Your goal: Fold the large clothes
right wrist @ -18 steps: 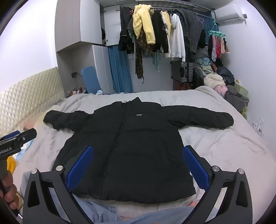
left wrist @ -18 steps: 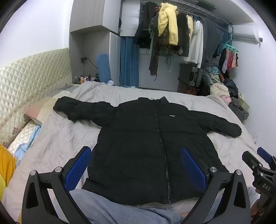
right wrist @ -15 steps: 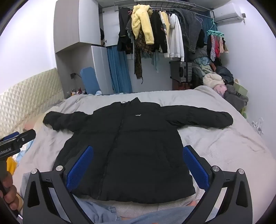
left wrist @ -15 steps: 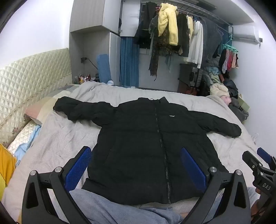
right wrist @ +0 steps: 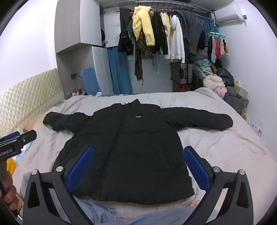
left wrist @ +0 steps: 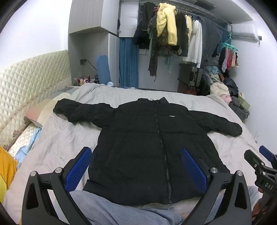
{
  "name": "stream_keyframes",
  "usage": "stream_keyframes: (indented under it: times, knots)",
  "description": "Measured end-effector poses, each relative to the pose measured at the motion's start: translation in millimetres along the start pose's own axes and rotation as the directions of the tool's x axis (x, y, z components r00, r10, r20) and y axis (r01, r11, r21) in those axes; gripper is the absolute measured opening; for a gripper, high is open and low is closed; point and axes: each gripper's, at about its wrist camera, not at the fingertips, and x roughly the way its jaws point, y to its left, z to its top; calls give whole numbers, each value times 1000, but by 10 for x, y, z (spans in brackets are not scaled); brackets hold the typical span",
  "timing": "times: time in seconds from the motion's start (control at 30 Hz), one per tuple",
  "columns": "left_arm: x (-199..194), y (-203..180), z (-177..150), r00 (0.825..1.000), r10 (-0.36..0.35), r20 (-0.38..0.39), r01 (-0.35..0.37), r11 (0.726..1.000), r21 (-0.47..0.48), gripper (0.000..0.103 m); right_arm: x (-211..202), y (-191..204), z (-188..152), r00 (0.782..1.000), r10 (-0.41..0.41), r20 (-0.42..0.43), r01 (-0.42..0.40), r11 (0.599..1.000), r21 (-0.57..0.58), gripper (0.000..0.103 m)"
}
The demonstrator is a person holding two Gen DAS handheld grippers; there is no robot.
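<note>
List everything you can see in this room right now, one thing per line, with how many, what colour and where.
Jacket: one, black, spread flat on the bed, zipped, sleeves out to both sides.
Bed cover: one, grey, under the jacket.
Headboard: one, cream, quilted, at the left.
Pillow: one, pale pink and cream, by the headboard.
Hanging clothes: many, yellow, black, white and others, on the rail at the back wall.
Clothes pile: one heap, mixed colours, far right corner.
Curtain: one, blue, back wall.
Air conditioner: one, white, top right.
Left gripper: black, blue pads, open, over the hem.
Right gripper: same, open.
</note>
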Motion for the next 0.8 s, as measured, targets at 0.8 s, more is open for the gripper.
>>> stream_keyframes:
  times: [0.8]
  knots:
    - [-19, 38, -40, 1000, 2, 4, -2, 1000, -2, 103, -4, 17, -8, 1000, -4, 7, 4, 1000, -5, 103]
